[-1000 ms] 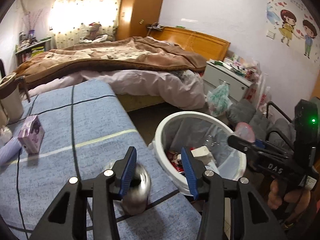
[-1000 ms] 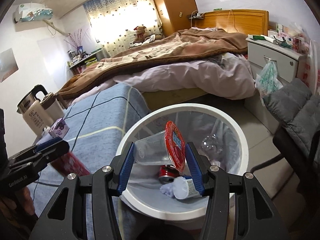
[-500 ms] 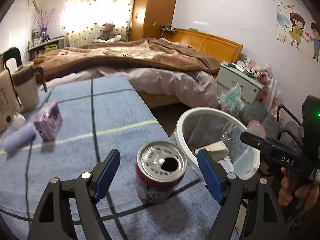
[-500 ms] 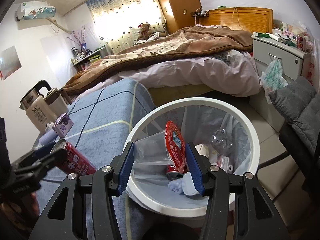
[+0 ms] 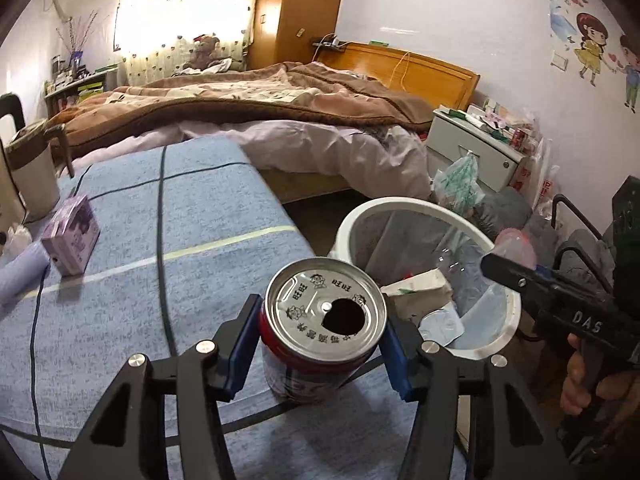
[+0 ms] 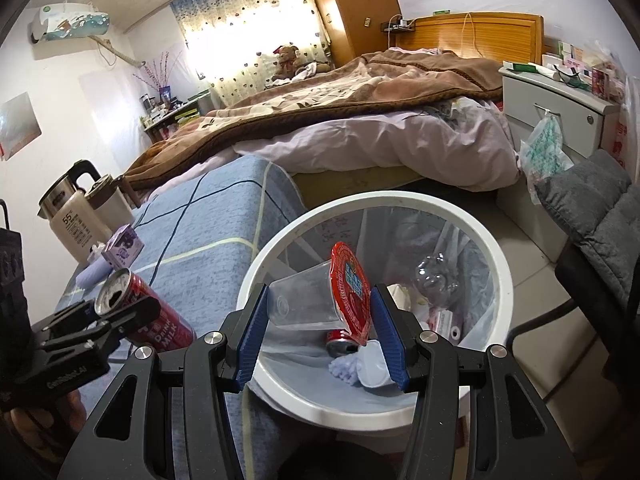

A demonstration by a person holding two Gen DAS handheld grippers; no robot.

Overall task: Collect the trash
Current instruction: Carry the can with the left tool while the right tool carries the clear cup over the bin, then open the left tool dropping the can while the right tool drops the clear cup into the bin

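My left gripper (image 5: 320, 348) is shut on a red drink can (image 5: 326, 328) with an open silver top, standing on the blue table cover (image 5: 140, 280) near its corner. The can also shows in the right wrist view (image 6: 156, 316). My right gripper (image 6: 320, 328) is shut on a clear plastic cup (image 6: 308, 304) with a red foil lid, held on its side over the white trash bin (image 6: 496, 268). The bin (image 5: 508, 320) stands on the floor beside the table and holds several pieces of trash.
A purple carton (image 5: 72, 240), a lilac tube (image 5: 20, 268) and a kettle (image 6: 76, 212) stand at the table's far left. A bed (image 5: 260, 120), a nightstand (image 5: 472, 148) and a grey chair (image 6: 600, 208) surround the bin.
My left gripper opened, moved in around the red can and closed on it. My right gripper stayed over the bin with the cup in it.
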